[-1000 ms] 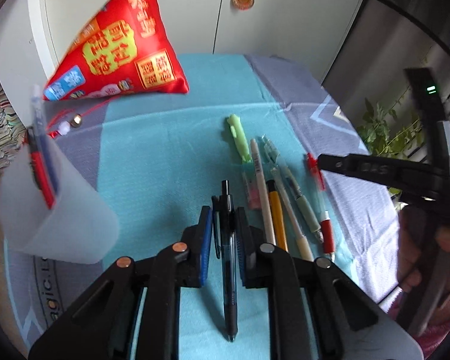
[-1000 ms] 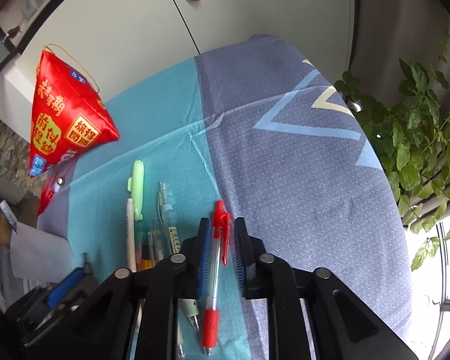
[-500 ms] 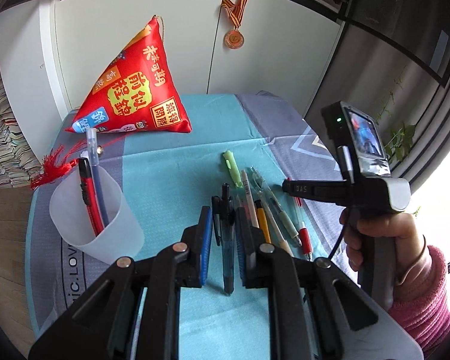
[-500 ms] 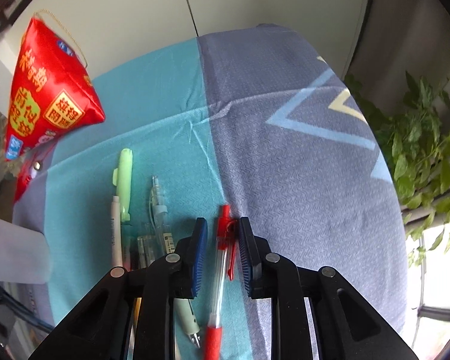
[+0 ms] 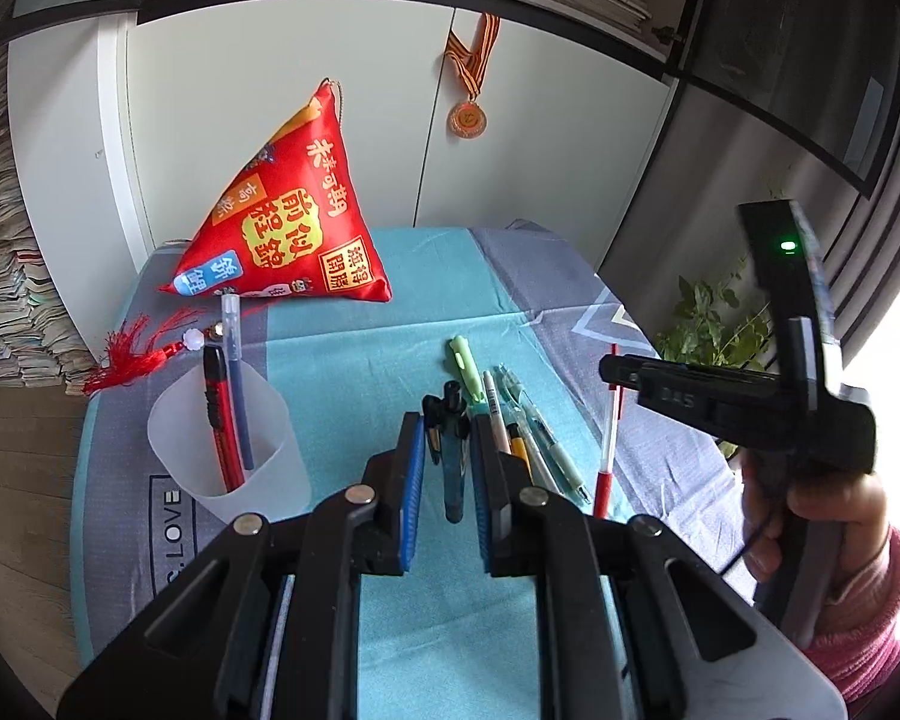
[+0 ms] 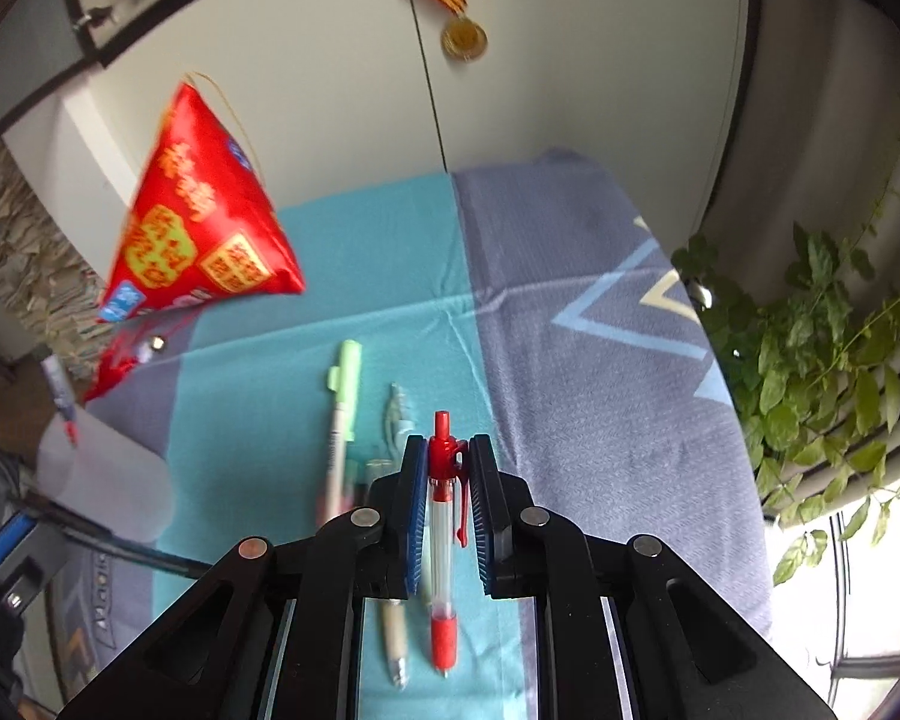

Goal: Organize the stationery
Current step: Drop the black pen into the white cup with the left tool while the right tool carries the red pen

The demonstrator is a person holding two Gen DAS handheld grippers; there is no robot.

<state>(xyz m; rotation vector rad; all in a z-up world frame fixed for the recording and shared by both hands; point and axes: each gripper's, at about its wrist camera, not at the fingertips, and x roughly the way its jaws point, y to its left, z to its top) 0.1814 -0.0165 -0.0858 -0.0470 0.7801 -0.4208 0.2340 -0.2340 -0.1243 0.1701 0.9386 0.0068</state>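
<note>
1. Both hands carry pens: the left gripper point(image 5: 444, 468) has its jaws clamped on a black pen point(image 5: 452, 456); the right gripper's point(image 6: 445, 498) jaws are closing on a red pen point(image 6: 442, 534), both above the desk point(image 5: 354, 360).
2. Next, likely: lower each pen tip-first into the cup point(image 5: 228, 456), one at a time.
3. The left view shows the cup's contents and the loose pens point(image 5: 528, 432); the right view blurs the cup.

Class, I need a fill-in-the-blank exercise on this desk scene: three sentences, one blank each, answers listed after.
1. The left gripper holds a ____ pen.
2. The right gripper is closing on a ____ pen.
3. The cup holds a blue pen and a red ____.

Answers: black; red; knife
</note>
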